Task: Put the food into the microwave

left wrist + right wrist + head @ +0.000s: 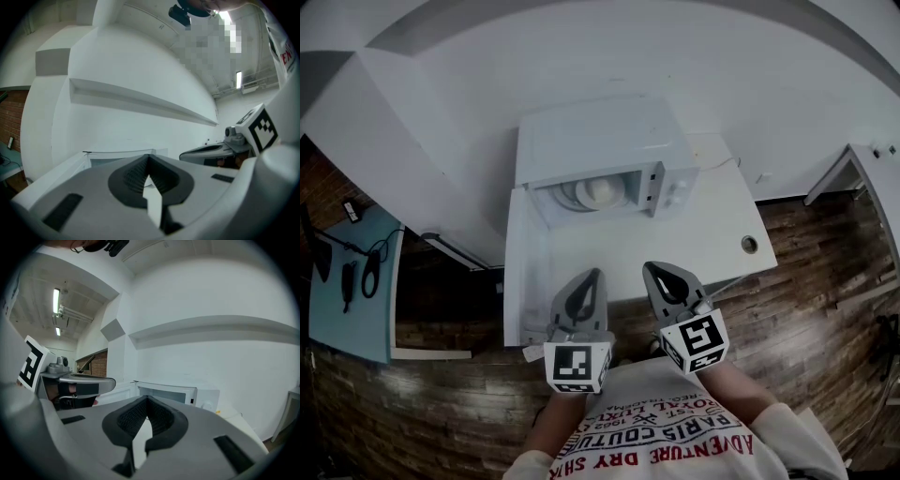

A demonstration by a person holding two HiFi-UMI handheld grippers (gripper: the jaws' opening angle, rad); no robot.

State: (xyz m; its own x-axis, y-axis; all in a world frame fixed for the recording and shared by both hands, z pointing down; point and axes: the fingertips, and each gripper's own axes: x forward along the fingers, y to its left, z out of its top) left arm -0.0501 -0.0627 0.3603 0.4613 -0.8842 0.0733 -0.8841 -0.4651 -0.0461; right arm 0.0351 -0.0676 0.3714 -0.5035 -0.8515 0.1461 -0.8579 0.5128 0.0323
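We hold the left gripper [592, 281] level, jaws closed on nothing, facing the open microwave [591, 141]. The food [602, 190] sits on a plate [577, 197] inside. Right gripper [656, 275] alongside: jaws together, empty.

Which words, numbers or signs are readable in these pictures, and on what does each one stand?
"ADVENTURE DRY SH": shirt, upside down, cut off.
"PARIS COUTU": same shirt, cut off.
Smaller shirt print: too blurred to read.
Microwave panel: too small to read.
Marker cubes: square patterns only, no words.
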